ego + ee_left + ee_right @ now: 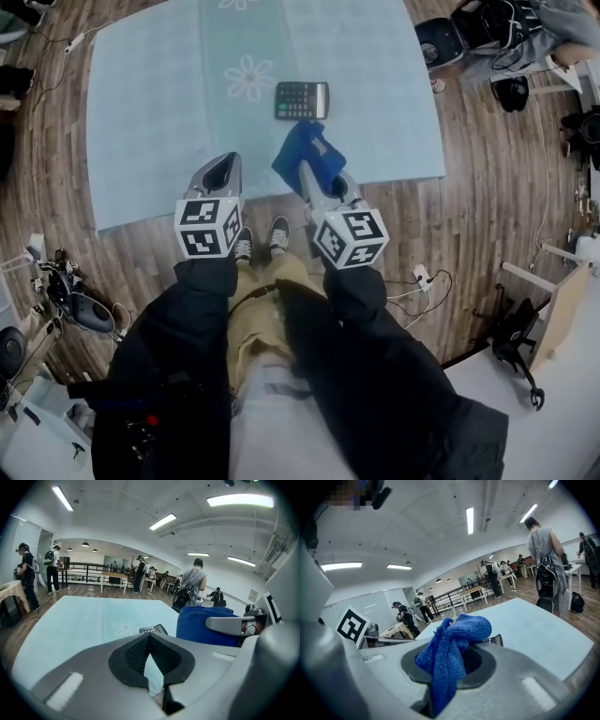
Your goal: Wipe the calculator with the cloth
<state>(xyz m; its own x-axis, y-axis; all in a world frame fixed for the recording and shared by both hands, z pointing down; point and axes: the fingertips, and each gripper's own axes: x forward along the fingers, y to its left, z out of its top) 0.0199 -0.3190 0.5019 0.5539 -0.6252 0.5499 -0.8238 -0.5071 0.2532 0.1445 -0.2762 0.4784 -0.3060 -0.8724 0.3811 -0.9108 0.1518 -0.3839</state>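
A black calculator (301,100) lies flat on the pale blue tablecloth (150,112), near its front middle, beside a printed daisy. My right gripper (312,172) is shut on a bunched blue cloth (305,150), which hangs just short of the calculator's near edge. In the right gripper view the cloth (450,653) fills the jaws and hides most of the calculator (496,640). My left gripper (225,167) hovers over the table's front edge, left of the cloth, shut with nothing in it. From the left gripper view the calculator (152,630) shows ahead, with the cloth (206,623) to its right.
The table's front edge (281,197) runs just ahead of my shoes (262,239). Wooden floor surrounds it, with cables and gear at the left (66,291) and bags and chairs at the top right (506,56). Several people (192,585) stand beyond the far end.
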